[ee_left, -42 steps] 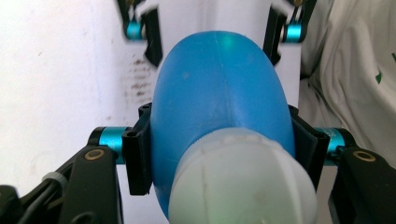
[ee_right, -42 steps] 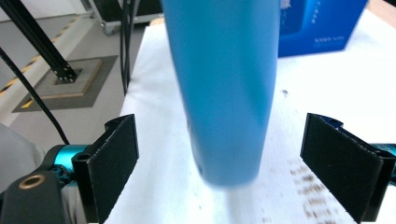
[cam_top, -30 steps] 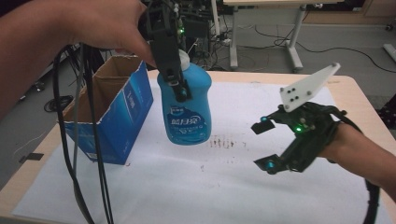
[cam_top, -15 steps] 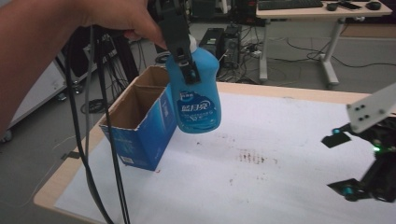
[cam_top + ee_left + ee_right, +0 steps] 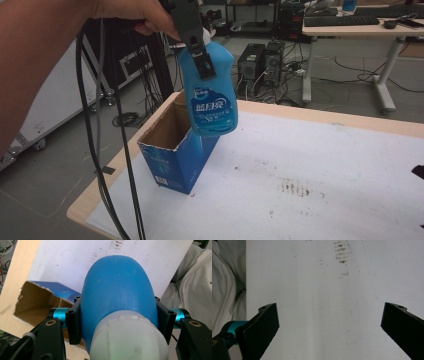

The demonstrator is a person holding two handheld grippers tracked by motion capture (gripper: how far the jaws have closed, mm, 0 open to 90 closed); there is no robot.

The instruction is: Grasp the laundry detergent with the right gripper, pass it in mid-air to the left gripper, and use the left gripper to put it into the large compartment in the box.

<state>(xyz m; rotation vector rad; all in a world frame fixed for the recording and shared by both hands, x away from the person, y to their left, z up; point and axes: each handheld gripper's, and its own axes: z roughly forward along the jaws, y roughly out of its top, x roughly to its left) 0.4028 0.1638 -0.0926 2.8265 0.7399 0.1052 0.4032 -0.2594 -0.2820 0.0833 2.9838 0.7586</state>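
A blue detergent bottle (image 5: 210,95) with a white cap hangs upright in the air, held at its shoulder by my left gripper (image 5: 202,55), which is shut on it. Its base hovers over the far right corner of an open blue cardboard box (image 5: 172,150) standing on the table. In the left gripper view both jaws press the sides of the bottle (image 5: 117,290), and the box (image 5: 37,305) lies open below to the left. My right gripper (image 5: 329,322) has just been opening. It now stands wide open above the white sheet with nothing between its jaws.
A white sheet (image 5: 310,165) with small brown stains (image 5: 295,189) covers most of the wooden table (image 5: 120,165). Black cables (image 5: 100,150) dangle from my left hand past the table's left edge. Desks and computer towers stand behind. Pale clothing (image 5: 227,290) borders the sheet.
The left gripper has lifted the bottle and carried it leftward until it hangs over the box. The right gripper has slid out toward the right edge of the high view.
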